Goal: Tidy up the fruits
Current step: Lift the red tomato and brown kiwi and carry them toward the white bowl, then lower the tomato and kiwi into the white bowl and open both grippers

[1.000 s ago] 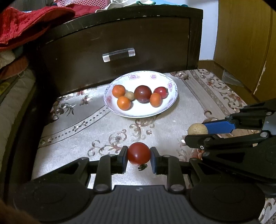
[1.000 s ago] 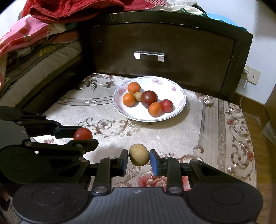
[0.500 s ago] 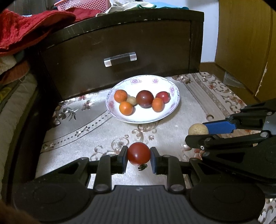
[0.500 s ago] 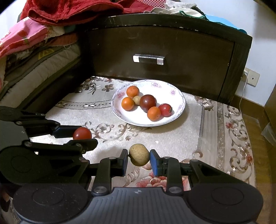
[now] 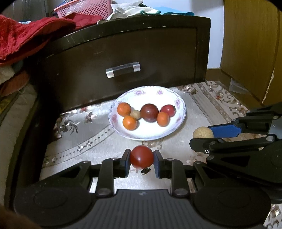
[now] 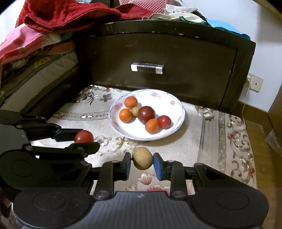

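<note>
Nearing the plate [image 5: 173,131] over the last second, left gripper [image 5: 141,157] clamps a red tomato [image 5: 141,157], right gripper [image 6: 142,161] a tan fruit [image 6: 142,160], jaws shut on each.

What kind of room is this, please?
Probably a bedroom at home: a dark drawer unit with clothes piled on top, folded bedding beside it, and an embroidered cloth.
</note>
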Demonstrator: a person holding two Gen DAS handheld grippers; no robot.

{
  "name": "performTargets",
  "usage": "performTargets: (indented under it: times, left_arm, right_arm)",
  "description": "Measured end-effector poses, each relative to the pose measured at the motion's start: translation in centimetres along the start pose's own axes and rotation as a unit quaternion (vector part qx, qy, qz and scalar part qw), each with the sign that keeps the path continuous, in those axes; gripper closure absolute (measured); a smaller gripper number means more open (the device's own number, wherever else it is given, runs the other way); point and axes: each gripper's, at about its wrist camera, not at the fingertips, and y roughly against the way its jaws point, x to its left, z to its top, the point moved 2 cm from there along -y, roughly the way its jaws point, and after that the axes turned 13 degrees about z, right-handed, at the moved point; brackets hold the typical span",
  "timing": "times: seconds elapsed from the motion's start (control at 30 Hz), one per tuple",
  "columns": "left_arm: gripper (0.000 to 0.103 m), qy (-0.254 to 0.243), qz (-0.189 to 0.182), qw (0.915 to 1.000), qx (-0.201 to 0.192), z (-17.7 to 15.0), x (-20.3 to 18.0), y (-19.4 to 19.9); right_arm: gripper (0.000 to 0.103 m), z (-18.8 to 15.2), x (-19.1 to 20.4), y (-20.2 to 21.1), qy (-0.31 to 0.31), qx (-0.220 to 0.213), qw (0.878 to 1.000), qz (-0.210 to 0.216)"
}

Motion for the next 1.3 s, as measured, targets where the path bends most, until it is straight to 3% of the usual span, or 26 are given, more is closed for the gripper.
performTargets:
  times: [1.3]
  left_arm:
    - [0.072,0.000,0.010,1.0000,0.000,3.4,0.3,-4.5]
  right_arm:
    - [0.076,2.8,-2.6,-3.3,-0.010,-0.002,1.000,0.001]
